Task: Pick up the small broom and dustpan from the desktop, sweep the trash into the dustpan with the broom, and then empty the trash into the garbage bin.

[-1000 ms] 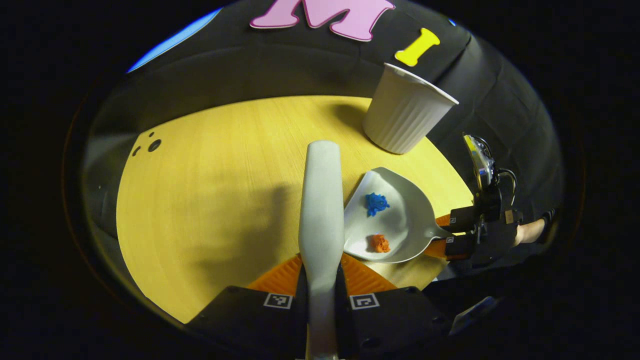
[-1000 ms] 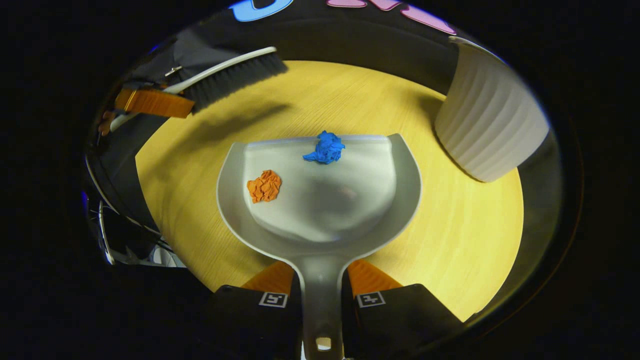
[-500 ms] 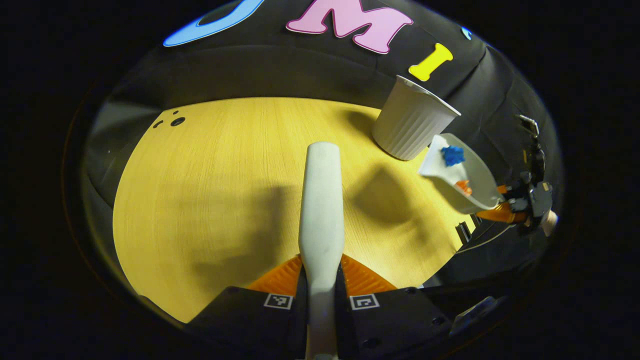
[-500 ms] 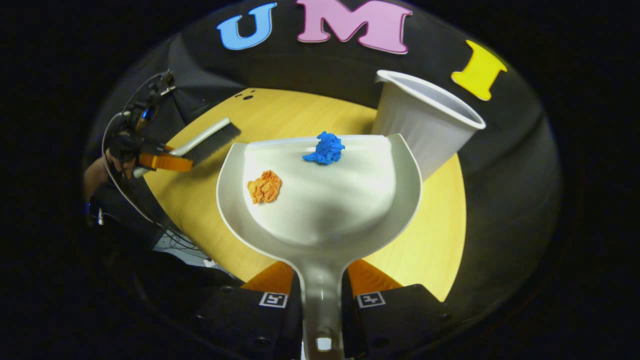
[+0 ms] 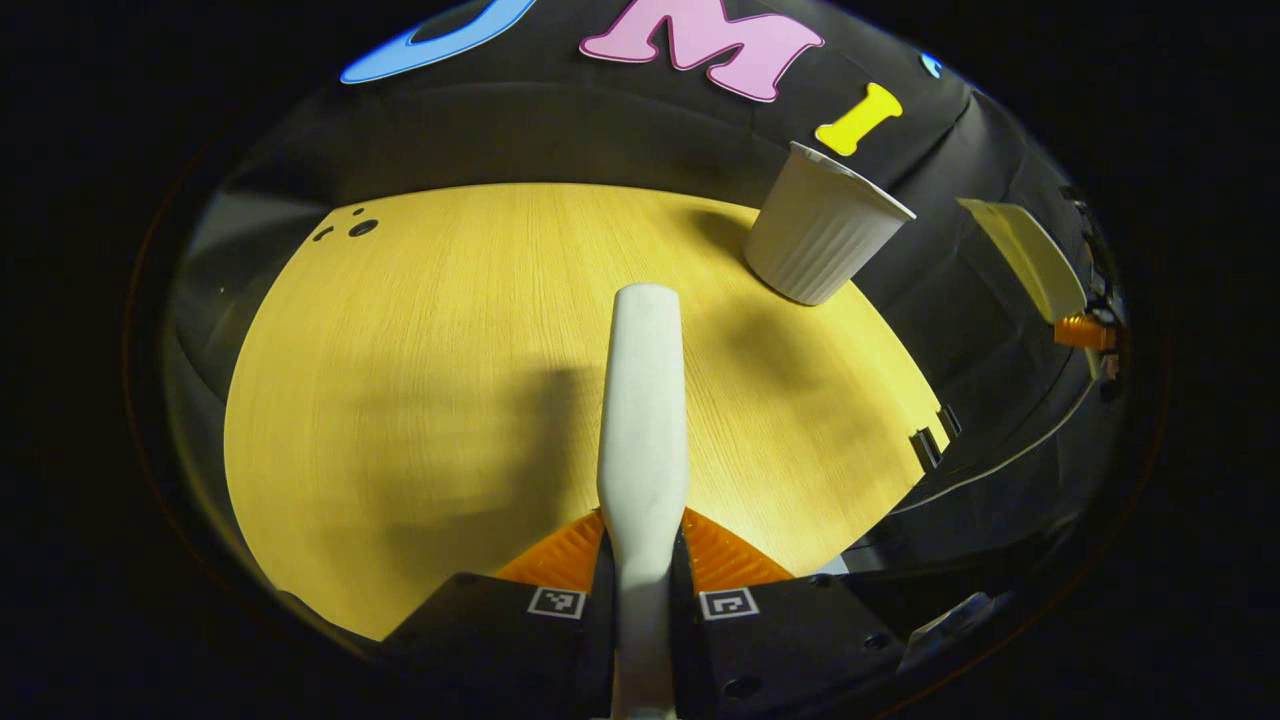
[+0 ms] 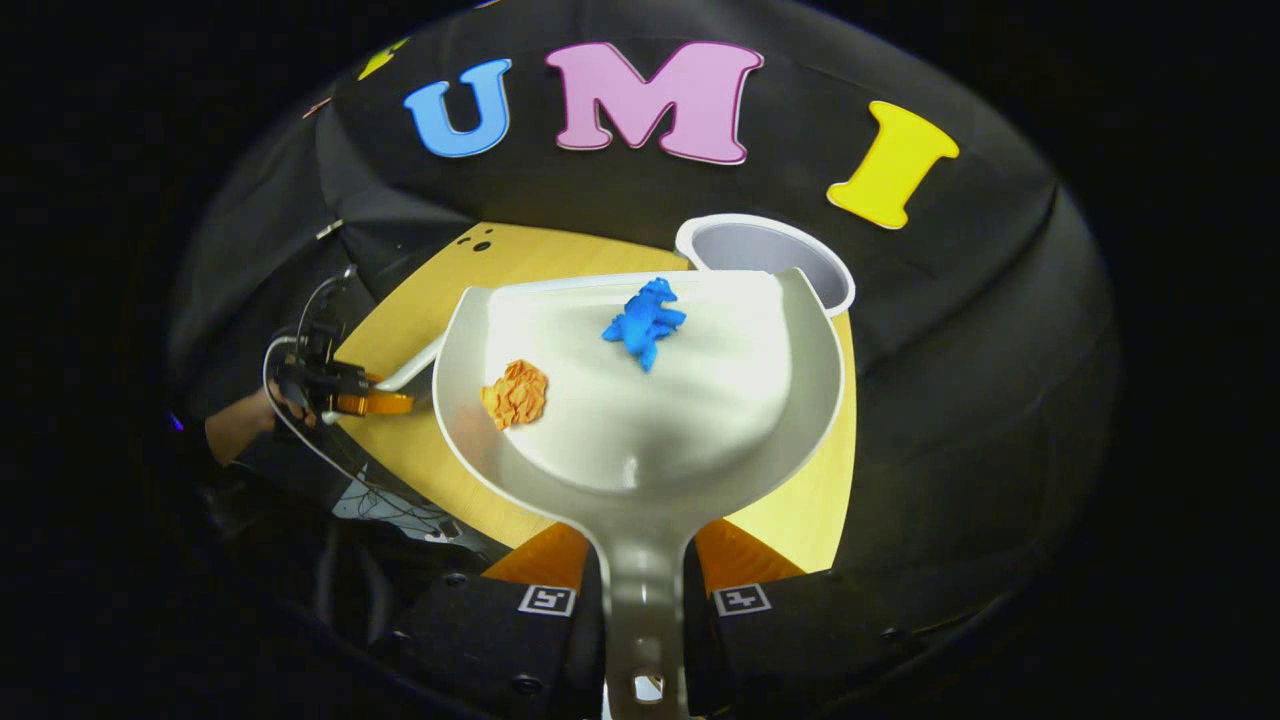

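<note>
My right gripper point(image 6: 642, 560) is shut on the handle of the white dustpan point(image 6: 690, 400), held high above the table. A blue paper wad point(image 6: 643, 320) lies near the pan's front lip and an orange wad point(image 6: 515, 393) at its left side. The white ribbed garbage bin point(image 6: 765, 255) shows its open mouth just beyond the pan's lip. My left gripper point(image 5: 642, 545) is shut on the white broom point(image 5: 642, 400), seen from its back, over the table. In the left gripper view the raised dustpan point(image 5: 1030, 260) hangs at far right, the bin point(image 5: 820, 245) on the table's far right.
The round yellow wooden table point(image 5: 450, 370) has small dark holes point(image 5: 360, 228) at its far left. A small dark clip point(image 5: 928, 445) sits at its right edge. A hand with the other gripper point(image 6: 350, 395) shows at the left of the right gripper view.
The dustpan has risen off the table with both wads in it and moved up toward the bin's mouth. The blue wad has shifted slightly. The broom has stayed about where it was.
</note>
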Available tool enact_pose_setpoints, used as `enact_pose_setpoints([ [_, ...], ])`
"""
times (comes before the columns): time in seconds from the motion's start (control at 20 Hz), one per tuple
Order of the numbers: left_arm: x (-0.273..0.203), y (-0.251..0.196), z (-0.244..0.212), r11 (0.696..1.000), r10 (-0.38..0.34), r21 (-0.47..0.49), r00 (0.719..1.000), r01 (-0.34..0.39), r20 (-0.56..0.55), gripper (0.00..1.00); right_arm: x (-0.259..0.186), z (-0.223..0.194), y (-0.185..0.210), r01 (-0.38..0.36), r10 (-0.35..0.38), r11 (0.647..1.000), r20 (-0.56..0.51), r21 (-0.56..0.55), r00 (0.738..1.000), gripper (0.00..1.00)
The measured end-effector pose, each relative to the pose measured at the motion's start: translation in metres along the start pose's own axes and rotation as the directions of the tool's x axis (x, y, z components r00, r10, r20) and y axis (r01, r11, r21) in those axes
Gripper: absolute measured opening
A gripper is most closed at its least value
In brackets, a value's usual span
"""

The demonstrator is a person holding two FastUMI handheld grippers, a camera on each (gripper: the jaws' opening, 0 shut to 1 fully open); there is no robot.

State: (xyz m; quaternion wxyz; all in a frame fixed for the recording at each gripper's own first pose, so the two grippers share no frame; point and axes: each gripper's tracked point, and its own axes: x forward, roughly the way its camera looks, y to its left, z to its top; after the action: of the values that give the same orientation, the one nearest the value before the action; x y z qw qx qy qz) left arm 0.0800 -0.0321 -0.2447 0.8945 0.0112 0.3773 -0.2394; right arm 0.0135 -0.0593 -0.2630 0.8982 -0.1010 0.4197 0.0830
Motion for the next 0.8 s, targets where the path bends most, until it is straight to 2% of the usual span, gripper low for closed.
enact_pose_setpoints([
  [0.1, -0.003, 0.0, -0.006, 1.0, -0.005, 0.003, 1.0, 0.005, -0.002, 0.26, -0.004, 0.006, 0.003, -0.008, 0.008, 0.999, -0.002, 0.047, 1.0, 0.35],
  [0.15, -0.005, 0.002, -0.01, 1.0, -0.004, 0.003, 1.0, 0.004, -0.004, 0.27, -0.007, 0.011, 0.004, -0.018, 0.018, 0.998, -0.006, 0.066, 1.0, 0.38],
  [0.3, -0.011, 0.009, -0.021, 1.0, 0.004, -0.016, 1.0, -0.004, -0.003, 0.29, -0.004, 0.024, -0.001, -0.007, 0.007, 0.998, -0.007, 0.069, 1.0, 0.35],
  [0.45, -0.014, 0.016, -0.031, 0.996, -0.007, -0.094, 1.0, 0.006, -0.004, 0.26, 0.013, 0.06, -0.027, 0.069, -0.074, 0.994, 0.059, 0.082, 0.996, 0.35],
  [0.5, -0.011, 0.018, -0.032, 0.993, -0.013, -0.12, 1.0, 0.012, -0.006, 0.27, 0.023, 0.077, -0.035, 0.081, -0.09, 0.991, 0.076, 0.109, 0.993, 0.31],
  [0.55, -0.011, 0.021, -0.032, 0.991, -0.008, -0.133, 1.0, 0.007, -0.007, 0.27, 0.035, 0.088, -0.045, 0.095, -0.107, 0.986, 0.08, 0.139, 0.991, 0.35],
  [0.7, -0.016, 0.036, -0.029, 0.988, 0.029, -0.154, 1.0, -0.027, 0.01, 0.26, 0.076, 0.106, -0.085, 0.163, -0.176, 0.965, 0.045, 0.206, 0.983, 0.35],
  [0.8, -0.021, 0.041, -0.023, 0.98, 0.023, -0.197, 0.999, -0.014, 0.041, 0.27, 0.1, 0.111, -0.099, 0.189, -0.203, 0.953, 0.035, 0.235, 0.979, 0.35],
])
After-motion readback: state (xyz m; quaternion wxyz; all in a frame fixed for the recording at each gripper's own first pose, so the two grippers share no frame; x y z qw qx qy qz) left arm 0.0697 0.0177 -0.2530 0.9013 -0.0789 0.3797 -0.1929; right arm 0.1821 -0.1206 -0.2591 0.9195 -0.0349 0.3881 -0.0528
